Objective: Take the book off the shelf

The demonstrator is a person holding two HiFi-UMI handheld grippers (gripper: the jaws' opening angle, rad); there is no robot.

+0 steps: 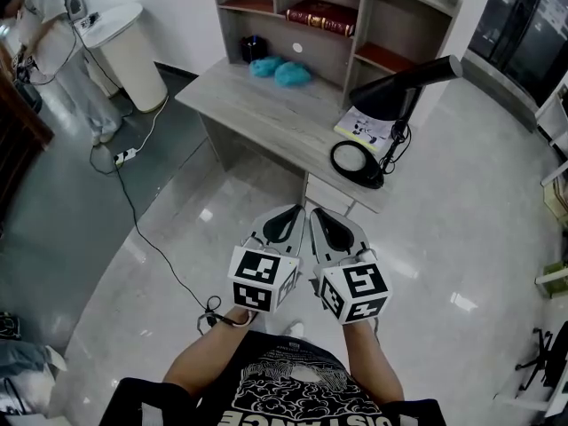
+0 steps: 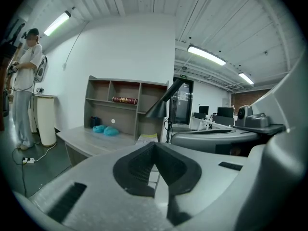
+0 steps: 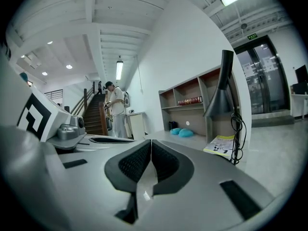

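Head view, read left to right. A person (image 1: 55, 38) stands far left by a white bin (image 1: 129, 50), well apart from the work. A cable (image 1: 133, 198) trails over the floor towards us.

Desk (image 1: 266, 114) with a shelf (image 1: 351, 47) on its back edge. Two blue lumps (image 1: 280, 71) sit on the desktop below the shelf.

The book (image 1: 321, 16) is dark red and lies flat in the middle bay of the upper row, with its long edge facing out. Nothing rests on it or stands in front of it, so we judge that edge is the part to pinch.

On the right of the desk is a black lamp (image 1: 399, 87). Its shade leans over a booklet (image 1: 366, 130), clear of the middle bay. It could crowd a reach from the right, so we judge a straight or leftward approach is safer.

- Left gripper (image 1: 284, 224): held low in front of the body, over bare floor and well short of the desk. Its own view shows the pads pressed together with nothing between them.
- Right gripper (image 1: 330, 229): just beside the left one, nearly touching it, at the same height and aimed the same way. Its jaws are also pressed together and empty.

Both forearms are drawn in close, with the grippers pointing forward at the desk — we read this as a rest pose. The reach has not yet begun, and either jaw must spread before it can take the book.
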